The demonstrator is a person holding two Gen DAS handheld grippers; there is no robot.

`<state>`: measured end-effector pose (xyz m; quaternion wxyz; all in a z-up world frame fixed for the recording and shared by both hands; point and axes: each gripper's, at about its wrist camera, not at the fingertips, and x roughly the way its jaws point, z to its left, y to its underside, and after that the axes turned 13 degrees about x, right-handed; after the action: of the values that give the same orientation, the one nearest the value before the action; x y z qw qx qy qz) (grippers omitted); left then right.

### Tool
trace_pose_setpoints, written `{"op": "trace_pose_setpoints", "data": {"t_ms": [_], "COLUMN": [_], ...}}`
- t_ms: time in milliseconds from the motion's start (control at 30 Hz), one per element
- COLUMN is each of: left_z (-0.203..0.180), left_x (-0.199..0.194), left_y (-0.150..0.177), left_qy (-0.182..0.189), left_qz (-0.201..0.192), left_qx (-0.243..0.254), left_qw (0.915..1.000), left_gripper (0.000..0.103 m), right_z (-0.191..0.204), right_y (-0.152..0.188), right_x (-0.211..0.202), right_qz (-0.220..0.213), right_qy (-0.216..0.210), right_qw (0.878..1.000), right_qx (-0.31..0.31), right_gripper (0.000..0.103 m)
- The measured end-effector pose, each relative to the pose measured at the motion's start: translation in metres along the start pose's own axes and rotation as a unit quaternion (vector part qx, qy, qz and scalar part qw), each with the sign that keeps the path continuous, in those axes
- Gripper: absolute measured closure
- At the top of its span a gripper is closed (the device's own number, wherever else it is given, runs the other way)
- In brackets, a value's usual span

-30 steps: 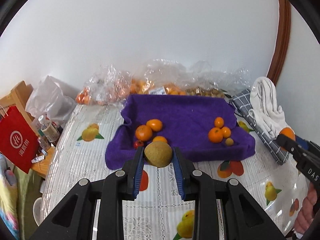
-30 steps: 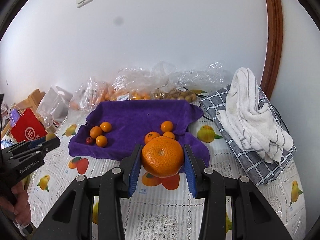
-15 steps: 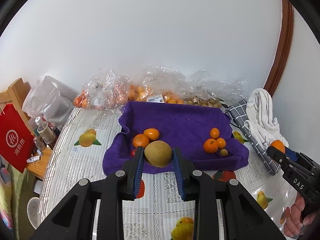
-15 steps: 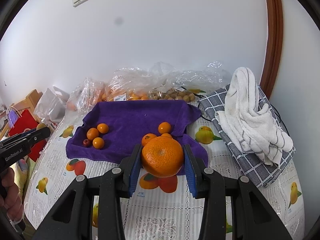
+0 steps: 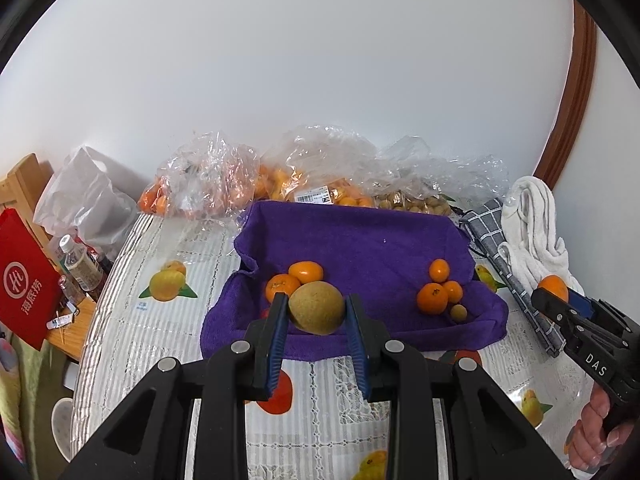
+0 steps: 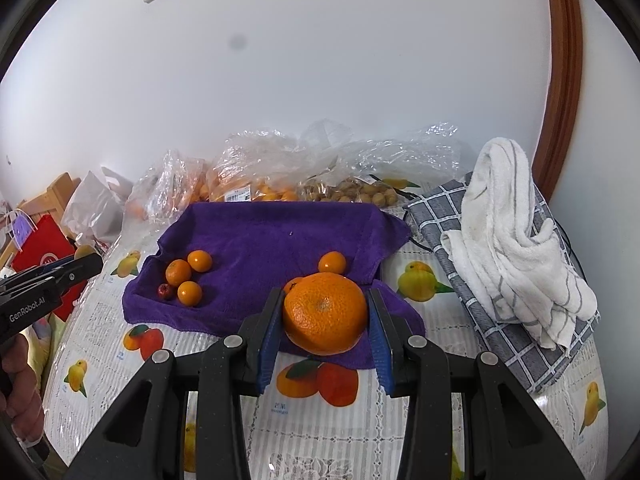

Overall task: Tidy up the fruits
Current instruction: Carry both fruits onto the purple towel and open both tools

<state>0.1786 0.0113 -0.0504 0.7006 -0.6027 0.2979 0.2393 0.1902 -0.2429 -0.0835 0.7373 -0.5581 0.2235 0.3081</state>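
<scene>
Left gripper (image 5: 317,314) clamped on a brown kiwi (image 5: 316,307), held above the near edge of the purple towel (image 5: 360,240). Right gripper (image 6: 324,316) clamped on a big orange (image 6: 325,313), also over the towel's near edge. Small oranges (image 6: 188,276) grouped on the towel's left, more (image 5: 438,294) on its right.

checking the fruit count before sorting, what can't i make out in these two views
- Left wrist view: the brown fruit in the left gripper hides part of the left cluster on the purple towel.
- Right wrist view: the large orange in the right gripper covers the fruit behind it.
- Both views: glare on the plastic bags prevents a count.
</scene>
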Motion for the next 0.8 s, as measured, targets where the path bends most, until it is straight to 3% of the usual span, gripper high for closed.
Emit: {"op": "trace_pose_setpoints", "data": {"t_ms": [500, 800], "left_z": [0.018, 0.048], "left_x": [0.031, 0.057], "left_y": [-0.006, -0.008], "left_qy": [0.007, 0.002], "left_qz": [0.013, 0.030], "left_qx": [-0.010, -0.031], "left_qw": [0.9998, 0.9991], "left_gripper": [0.076, 0.076], "right_z": [-0.003, -0.003], "right_y": [-0.011, -0.026], "right_x": [0.035, 0.057], "right_qz": [0.017, 0.016], "right_qy": [0.010, 0.018], "right_qw": [1.000, 1.000], "right_qx": [-0.001, -0.014], "right_gripper": [0.063, 0.063]}}
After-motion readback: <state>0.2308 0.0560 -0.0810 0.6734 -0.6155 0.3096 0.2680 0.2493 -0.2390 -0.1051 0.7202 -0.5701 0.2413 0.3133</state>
